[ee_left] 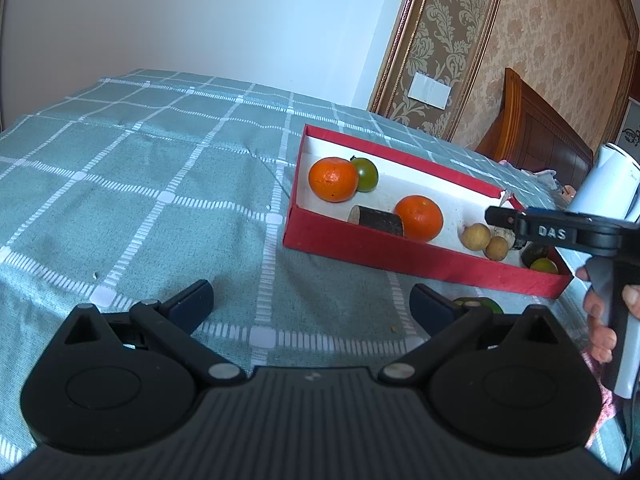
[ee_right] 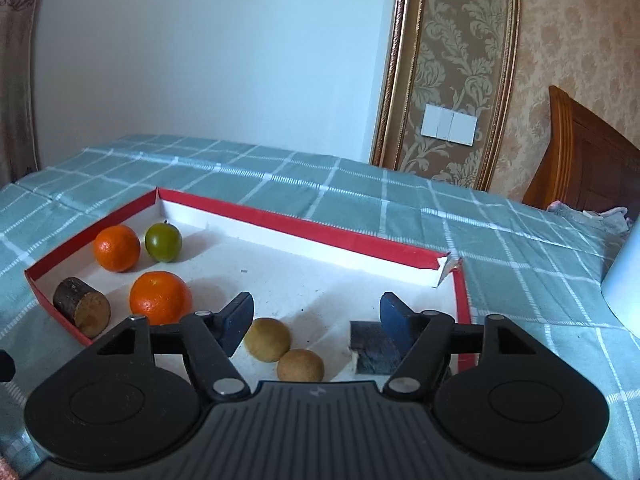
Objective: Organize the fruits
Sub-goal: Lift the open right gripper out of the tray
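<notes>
1. The left gripper (ee_left: 310, 304) hovers over the green checked cloth (ee_left: 140, 184) with its jaws spread wide and nothing between them.
2. Just behind its right finger, a green fruit (ee_left: 478, 303) lies on the cloth outside the box, partly hidden.
3. The right gripper (ee_right: 316, 320) hangs over the near right part of the red box (ee_right: 280, 218), jaws moderately wide and holding nothing; a hand (ee_left: 600, 320) grips its handle at the right edge of the left wrist view.
4. Between its open fingers, on the white floor of the box, lie two small tan round fruits (ee_right: 267, 339), touching each other.
5. A short dark cut piece (ee_right: 374, 346) sits just beside the right finger, partly covered by it.
6. Further left, an orange (ee_right: 160, 297) rests near a dark brown cylinder with a pale cut end (ee_right: 82, 312) in the box's left corner.
7. Behind them, a second orange (ee_right: 117, 248) and a green round fruit (ee_right: 163, 242) sit side by side near the far left corner.
8. In the box's near right corner, seen from the left wrist, lie two more greenish fruits (ee_left: 543, 265).
9. The far right corner of the box (ee_right: 446, 266) is torn open.
</notes>
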A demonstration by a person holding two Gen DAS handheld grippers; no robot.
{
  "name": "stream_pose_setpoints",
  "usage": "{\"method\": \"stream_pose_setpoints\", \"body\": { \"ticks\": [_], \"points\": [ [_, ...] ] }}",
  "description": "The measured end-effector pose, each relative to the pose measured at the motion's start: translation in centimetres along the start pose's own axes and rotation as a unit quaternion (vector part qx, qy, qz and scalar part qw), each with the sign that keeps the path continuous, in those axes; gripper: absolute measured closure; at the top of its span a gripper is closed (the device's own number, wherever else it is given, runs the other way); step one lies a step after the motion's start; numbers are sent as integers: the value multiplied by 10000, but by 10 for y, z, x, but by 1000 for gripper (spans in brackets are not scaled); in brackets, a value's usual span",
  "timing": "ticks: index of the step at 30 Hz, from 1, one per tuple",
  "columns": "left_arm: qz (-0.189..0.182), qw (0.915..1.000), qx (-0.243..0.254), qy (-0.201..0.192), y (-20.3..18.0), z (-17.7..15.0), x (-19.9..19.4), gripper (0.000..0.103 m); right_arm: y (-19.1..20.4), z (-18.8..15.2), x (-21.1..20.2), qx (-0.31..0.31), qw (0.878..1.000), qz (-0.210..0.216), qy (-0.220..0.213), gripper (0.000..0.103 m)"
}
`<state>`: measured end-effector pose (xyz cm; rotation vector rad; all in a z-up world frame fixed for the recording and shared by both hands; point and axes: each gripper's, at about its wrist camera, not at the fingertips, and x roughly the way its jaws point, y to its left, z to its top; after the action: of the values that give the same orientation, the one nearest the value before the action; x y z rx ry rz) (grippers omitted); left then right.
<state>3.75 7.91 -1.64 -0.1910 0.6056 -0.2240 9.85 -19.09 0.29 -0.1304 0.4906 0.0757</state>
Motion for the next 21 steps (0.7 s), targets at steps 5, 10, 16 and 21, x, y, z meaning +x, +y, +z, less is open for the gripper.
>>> {"method": "stream_pose_setpoints", "body": {
  "ticks": [5, 10, 16, 21],
  "points": [
    [-6, 10000, -7, -4, -1, 0, 0, 0, -7, -12, -16, 136, 9998, 119, 72, 33],
    [-8, 10000, -9, -5, 0, 0, 0, 0, -12, -31, -37, 203, 9991, 362, 77, 33],
    [-3, 10000, -2, -3, 0, 0, 0, 0, -15, -45, -66, 115, 9984, 493, -243, 26],
    [59, 10000, 72, 29, -3, 0, 2, 0, -4, -58, -69, -365, 9986, 332, -166, 25]
  ]
}}
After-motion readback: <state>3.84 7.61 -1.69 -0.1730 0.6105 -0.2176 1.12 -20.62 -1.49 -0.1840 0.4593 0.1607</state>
